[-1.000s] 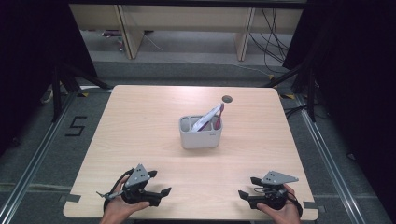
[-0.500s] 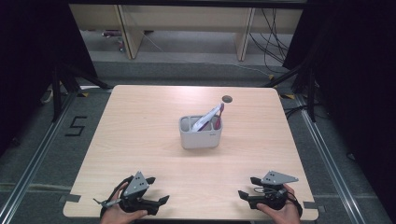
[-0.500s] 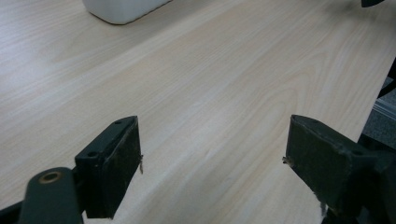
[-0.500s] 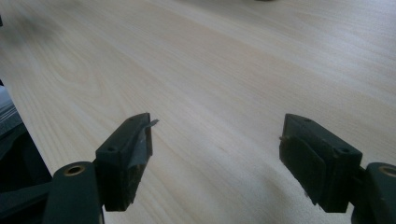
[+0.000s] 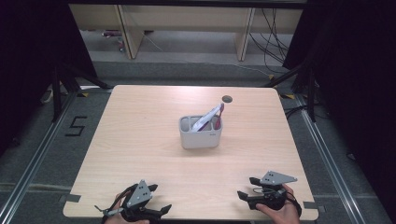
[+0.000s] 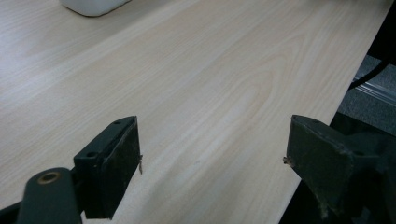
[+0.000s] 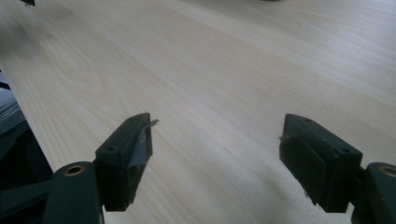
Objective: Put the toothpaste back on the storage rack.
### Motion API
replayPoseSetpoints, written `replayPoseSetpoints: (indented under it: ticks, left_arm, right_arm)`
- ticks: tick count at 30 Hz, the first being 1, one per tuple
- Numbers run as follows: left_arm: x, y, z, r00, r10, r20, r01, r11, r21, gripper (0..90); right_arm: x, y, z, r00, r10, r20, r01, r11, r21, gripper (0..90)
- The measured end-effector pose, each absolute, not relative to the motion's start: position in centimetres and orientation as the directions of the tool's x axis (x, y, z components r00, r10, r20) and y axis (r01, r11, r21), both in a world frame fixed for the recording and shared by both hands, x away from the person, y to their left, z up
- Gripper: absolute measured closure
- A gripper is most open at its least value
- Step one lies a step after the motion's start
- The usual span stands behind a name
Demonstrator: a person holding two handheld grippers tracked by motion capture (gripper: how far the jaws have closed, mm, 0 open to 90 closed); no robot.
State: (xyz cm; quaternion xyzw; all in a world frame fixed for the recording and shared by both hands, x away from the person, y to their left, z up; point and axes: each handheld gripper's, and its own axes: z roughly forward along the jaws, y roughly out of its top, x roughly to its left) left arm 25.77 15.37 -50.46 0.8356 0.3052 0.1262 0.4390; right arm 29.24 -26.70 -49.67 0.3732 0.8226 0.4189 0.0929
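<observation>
While one grey caddy (image 5: 200,134) is seen mid-table from the high view, just its corner is caught by the left gripper (image 6: 212,154) view. Two grippers, left and right (image 7: 215,144), are held with jaws wide apart, empty, well short of it.

One table (image 5: 140,140), one grey caddy (image 5: 200,138), two grippers: left gripper (image 5: 158,211), right gripper (image 5: 246,188).

The table (image 5: 140,140) is pale, smooth, matt wood grain; the holder (image 5: 200,138) looks like matt grey plastic; gripper jaws are dull black.
</observation>
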Motion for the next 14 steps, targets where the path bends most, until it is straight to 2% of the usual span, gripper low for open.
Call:
replayPoseSetpoints:
  ticks: [7,10,14]
  left_arm:
    - [25.69,15.36,-50.60,0.786,0.618,-0.031,0.391,-0.458,0.799,16.8]
    - [25.64,15.25,-50.75,0.775,0.629,-0.060,0.404,-0.421,0.812,16.7]
    - [25.69,15.40,-50.72,0.776,0.628,-0.053,0.404,-0.432,0.806,16.8]
  right_arm:
    - [29.11,-26.50,-49.66,-0.697,0.694,0.179,0.551,0.359,0.753,26.2]
    - [29.09,-26.45,-49.66,-0.698,0.693,0.182,0.552,0.359,0.752,26.2]
    - [29.10,-26.42,-49.67,-0.699,0.693,0.178,0.549,0.360,0.754,26.2]
